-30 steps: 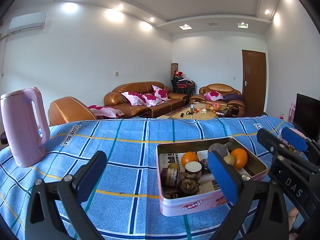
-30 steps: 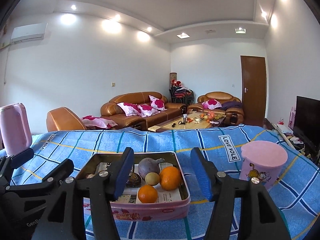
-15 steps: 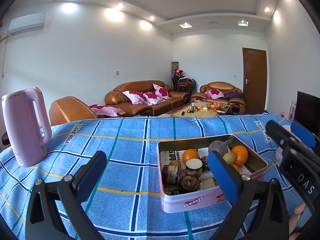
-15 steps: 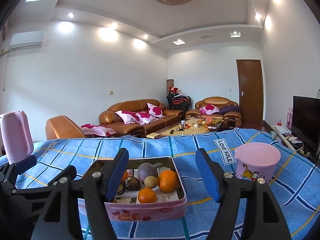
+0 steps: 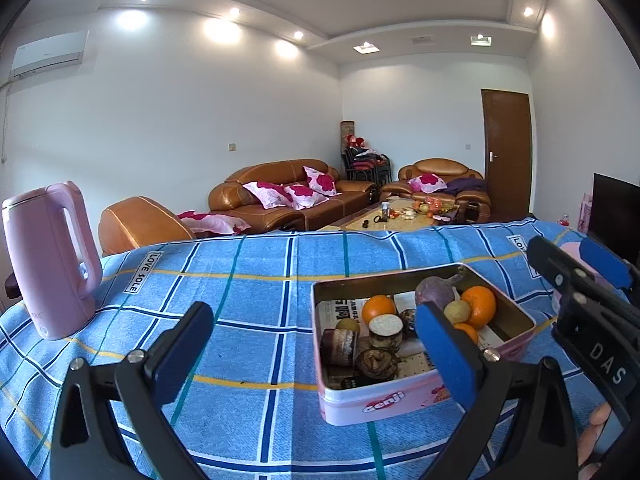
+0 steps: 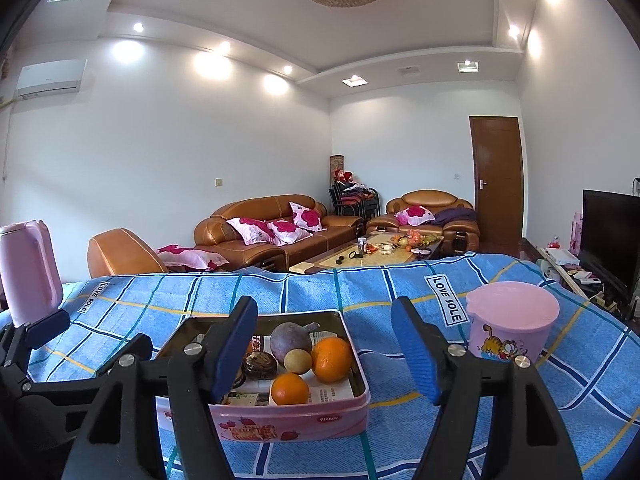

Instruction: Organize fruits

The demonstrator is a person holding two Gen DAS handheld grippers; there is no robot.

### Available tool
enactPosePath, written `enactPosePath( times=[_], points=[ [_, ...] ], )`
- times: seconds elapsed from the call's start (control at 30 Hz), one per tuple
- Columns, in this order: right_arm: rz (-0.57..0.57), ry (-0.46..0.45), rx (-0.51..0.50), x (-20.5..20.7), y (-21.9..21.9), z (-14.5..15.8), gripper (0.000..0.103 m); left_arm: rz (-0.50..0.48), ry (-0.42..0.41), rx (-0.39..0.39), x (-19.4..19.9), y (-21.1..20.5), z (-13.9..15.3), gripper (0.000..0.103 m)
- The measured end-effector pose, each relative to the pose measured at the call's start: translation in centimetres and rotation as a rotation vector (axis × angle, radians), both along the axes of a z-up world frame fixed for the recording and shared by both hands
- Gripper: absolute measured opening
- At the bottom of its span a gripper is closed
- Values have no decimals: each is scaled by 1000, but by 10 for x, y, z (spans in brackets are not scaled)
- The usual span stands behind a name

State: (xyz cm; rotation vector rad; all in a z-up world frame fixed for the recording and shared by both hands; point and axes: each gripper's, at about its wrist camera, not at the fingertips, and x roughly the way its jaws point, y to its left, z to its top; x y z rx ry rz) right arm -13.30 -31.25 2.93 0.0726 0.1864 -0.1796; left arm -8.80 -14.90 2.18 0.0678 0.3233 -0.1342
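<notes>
The left gripper (image 5: 308,344) hovers low over a blue checked tablecloth (image 5: 248,280), its 2 blue-padded jaws spread wide with only cloth between them. Its right pad overlaps the near side of a pink tin (image 5: 360,400) that sits at about 3 o'clock from the gripper's centre. The right gripper (image 6: 324,344) also stands apart, moderately wide, gripping nothing; the same pink tin (image 6: 280,420) lies at about 7 o'clock from its centre, partly behind its left pad.

The tin is open, lined with printed paper, and holds the fruit: 3 oranges (image 6: 331,359), 1 small yellowish round fruit (image 6: 298,361), 1 purple-red root-shaped piece (image 6: 291,338) with a stem, and several dark brown pieces (image 5: 376,362) toward its left end, 1 showing a pale cut face (image 5: 385,325). All sit touching or just beside one another.

At 2 o'clock from the right gripper stands a pink lidded tub (image 6: 511,326) with a cartoon cat, closed, well apart from the tin. At 9 o'clock from the left gripper stands a pink kettle (image 5: 48,260), upright, near the left table edge.

Open cloth stretches left of the tin and between tin and tub. The far table edge runs across at 12 o'clock, with brown sofas (image 5: 288,200) beyond.
</notes>
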Motion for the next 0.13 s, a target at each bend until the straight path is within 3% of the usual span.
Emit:
enactPosePath(
  times=[0.13],
  points=[
    [-3, 4, 0, 1, 0, 0, 71, 0, -1, 0, -1, 0, 0, 103]
  ],
)
